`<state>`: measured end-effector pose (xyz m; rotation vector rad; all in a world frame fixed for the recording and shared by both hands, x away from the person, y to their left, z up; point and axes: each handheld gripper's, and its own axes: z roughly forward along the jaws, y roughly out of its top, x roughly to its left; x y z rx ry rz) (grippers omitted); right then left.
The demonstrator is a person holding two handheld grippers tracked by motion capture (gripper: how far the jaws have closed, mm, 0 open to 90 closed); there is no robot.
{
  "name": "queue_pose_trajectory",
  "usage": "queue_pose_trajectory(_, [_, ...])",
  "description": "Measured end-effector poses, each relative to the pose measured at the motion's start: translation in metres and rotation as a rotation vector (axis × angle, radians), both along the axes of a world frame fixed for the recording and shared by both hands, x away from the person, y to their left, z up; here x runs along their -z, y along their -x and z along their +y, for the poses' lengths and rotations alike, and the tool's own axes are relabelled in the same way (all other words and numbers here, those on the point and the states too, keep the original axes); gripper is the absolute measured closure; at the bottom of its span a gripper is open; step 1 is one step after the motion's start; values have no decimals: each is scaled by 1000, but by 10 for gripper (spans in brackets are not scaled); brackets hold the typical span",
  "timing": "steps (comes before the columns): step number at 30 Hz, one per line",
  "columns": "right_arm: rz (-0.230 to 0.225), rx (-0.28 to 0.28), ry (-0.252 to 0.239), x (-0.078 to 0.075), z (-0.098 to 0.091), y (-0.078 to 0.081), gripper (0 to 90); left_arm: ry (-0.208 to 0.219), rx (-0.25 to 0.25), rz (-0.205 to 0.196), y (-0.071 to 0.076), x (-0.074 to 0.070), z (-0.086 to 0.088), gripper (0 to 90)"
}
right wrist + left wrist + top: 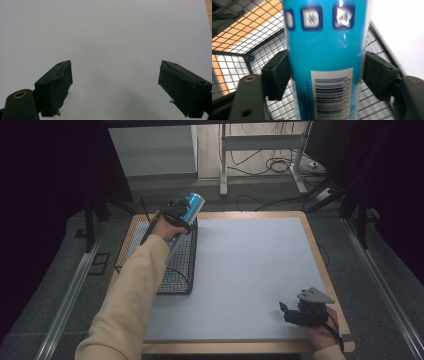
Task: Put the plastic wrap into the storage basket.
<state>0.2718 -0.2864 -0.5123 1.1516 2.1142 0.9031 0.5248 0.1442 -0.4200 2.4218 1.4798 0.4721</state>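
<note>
At the upper left of the high view we see the left claw (181, 215) clenched around a blue cylindrical can (188, 210), held above the far end of a black wire basket (177, 275). In the left gripper view the can (327, 57) stands between the two black jaws, each pressed flat against its side; we read a white barcode label low on it and a row of dark blue square icons near the top of the frame. Behind the can, in that same view, the wire basket (242, 50) shows its mesh walls and floor, with orange wood visible through the grid at the upper left.

The person's left sleeve (130, 300), pale cream, runs from the bottom left of the high view up to the claw, crossing over the basket's near side. The basket sits on the left part of the bench (240, 270), which has a pale grey top and a wooden edge.

At the lower right of the high view, the right claw (290, 312) rests low over the bench near its near edge, with the grey three-cornered plate on top. In the right gripper view its jaws stand wide apart, released, with bare grey bench surface (110, 37) between and beyond them.
</note>
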Motion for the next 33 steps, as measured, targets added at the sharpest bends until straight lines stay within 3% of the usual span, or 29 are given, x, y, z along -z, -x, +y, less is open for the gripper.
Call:
queue_pose_trajectory(1, [-1,0,-1,0,0,0,123,-1,-4,-1,2,-3,1,190])
queue_pose_trajectory(7, [-1,4,-5,-1,-2,0,123,103,6,-26,27,-23,4,150])
queue_pose_trajectory(10, [-5,5,-2,-1,-1,0,123,145,39,-34,43,-32,2,144])
queue_pose_trajectory(15, [-8,3,0,-2,2,2,123,153,99,-68,74,-44,-5,144])
queue_pose_trajectory(19, [-5,-1,2,-2,4,2,123,204,164,-90,103,-50,-14,147])
queue_pose_trajectory(26, [-11,-8,2,-3,5,3,123,299,259,-113,150,-51,-29,149])
queue_pose_trajectory(30, [-12,-10,3,-4,6,3,123,294,304,-148,173,-44,-41,151])
queue_pose_trajectory(33, [-13,-12,3,-4,6,4,123,312,350,-159,189,-38,-49,152])
